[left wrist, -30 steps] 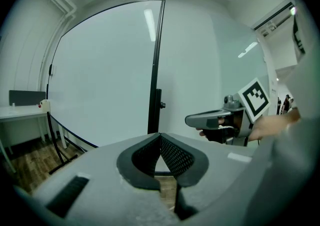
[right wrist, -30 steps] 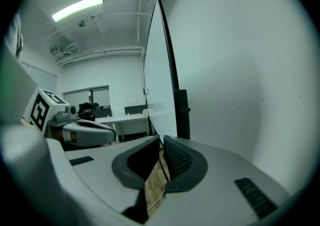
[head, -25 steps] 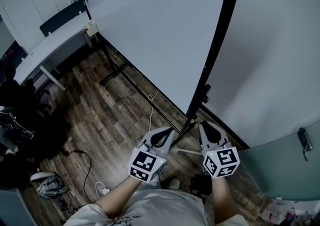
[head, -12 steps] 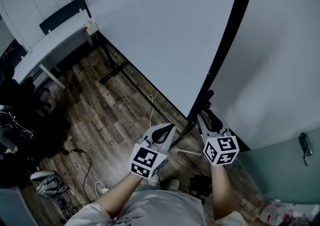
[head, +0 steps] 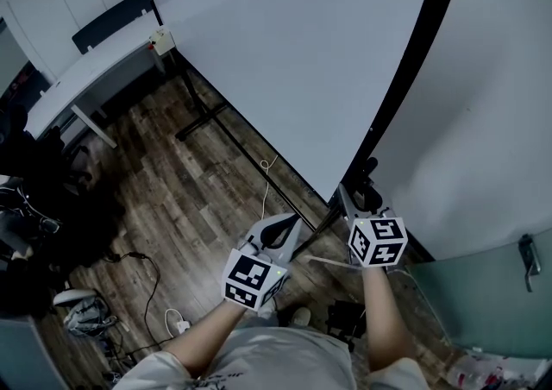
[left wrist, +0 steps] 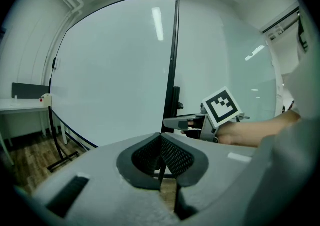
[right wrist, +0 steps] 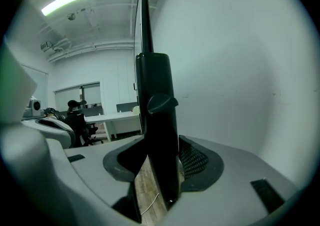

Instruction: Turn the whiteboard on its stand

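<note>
Wood-plank floor (head: 190,181) runs beneath both tools, and a white wall (head: 483,121) rises ahead of the right one. Ahead of the left tool (head: 289,223) the whiteboard (head: 293,52) stands upright on its stand; the right tool (head: 360,200) sees it almost edge-on. The left tool is clenched on nothing, jaws meeting at their tips, and it hangs apart from the board. The right tool's jaws have just been opening and stand released, wide apart, with the stand's black post (right wrist: 156,120) upright between them. A strip of floor shows in the gap on the post's left side. A knob (right wrist: 159,102) juts from the post just above the jaws. A white counter (head: 82,82) stands far off to the left tool's left.
</note>
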`<state>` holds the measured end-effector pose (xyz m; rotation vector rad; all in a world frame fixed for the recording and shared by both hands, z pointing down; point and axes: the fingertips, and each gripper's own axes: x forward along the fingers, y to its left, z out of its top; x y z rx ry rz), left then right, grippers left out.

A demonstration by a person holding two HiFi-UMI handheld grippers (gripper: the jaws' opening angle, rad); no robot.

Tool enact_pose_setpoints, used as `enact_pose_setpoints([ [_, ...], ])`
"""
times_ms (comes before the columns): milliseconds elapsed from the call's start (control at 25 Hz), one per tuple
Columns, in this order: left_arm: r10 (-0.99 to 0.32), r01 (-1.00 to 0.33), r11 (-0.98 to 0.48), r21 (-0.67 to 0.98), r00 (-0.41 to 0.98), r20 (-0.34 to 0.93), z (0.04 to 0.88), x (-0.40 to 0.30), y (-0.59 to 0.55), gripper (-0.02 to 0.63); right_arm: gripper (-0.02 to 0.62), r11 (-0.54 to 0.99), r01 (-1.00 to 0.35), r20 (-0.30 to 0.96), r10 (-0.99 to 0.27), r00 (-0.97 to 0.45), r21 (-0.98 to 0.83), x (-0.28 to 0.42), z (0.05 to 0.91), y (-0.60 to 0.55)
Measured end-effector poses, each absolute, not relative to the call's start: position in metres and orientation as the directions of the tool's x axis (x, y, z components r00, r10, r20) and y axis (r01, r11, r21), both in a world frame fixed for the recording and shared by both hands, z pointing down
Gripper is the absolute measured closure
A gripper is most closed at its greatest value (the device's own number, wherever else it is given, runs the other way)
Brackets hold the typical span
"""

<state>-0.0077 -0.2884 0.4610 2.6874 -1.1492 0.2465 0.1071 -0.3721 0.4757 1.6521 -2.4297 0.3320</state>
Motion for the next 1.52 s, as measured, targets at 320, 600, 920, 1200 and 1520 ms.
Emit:
enact_pose_setpoints([
  [320,-0.705,-0.742,-0.659,0.122,0.666,0.243,0.466,-0.018,-0.285,0.595,0.433,0.349,-0.935,0.266,-0.897,-0.353,-0.066,0.105,0.475,-0.377],
  [600,-0.705,-0.744,-0.657,0.12,0.663,0.25,0.47,-0.015,-0.281,0.595,0.429,0.338,-0.94,0.29,-0.896,-0.336,-0.042,0.107,0.477,-0.377],
  [920,-0.698,-0.737,-0.664,0.128,0.672,0.247,0.463,-0.006,-0.265,0.595,0.43,0.339,-0.94,0.3,-0.893,-0.335,-0.038,0.111,0.477,-0.364],
  [1200,-0.702,-0.741,-0.659,0.129,0.667,0.25,0.464,-0.007,-0.252,0.595,0.43,0.335,-0.941,0.29,-0.898,-0.331,-0.039,0.123,0.477,-0.342],
  [1520,-0.665,-0.704,-0.697,0.135,0.705,0.245,0.463,0.01,-0.235,0.595,0.43,0.292,-0.955,0.291,-0.911,-0.292,-0.044,0.159,0.475,-0.293],
])
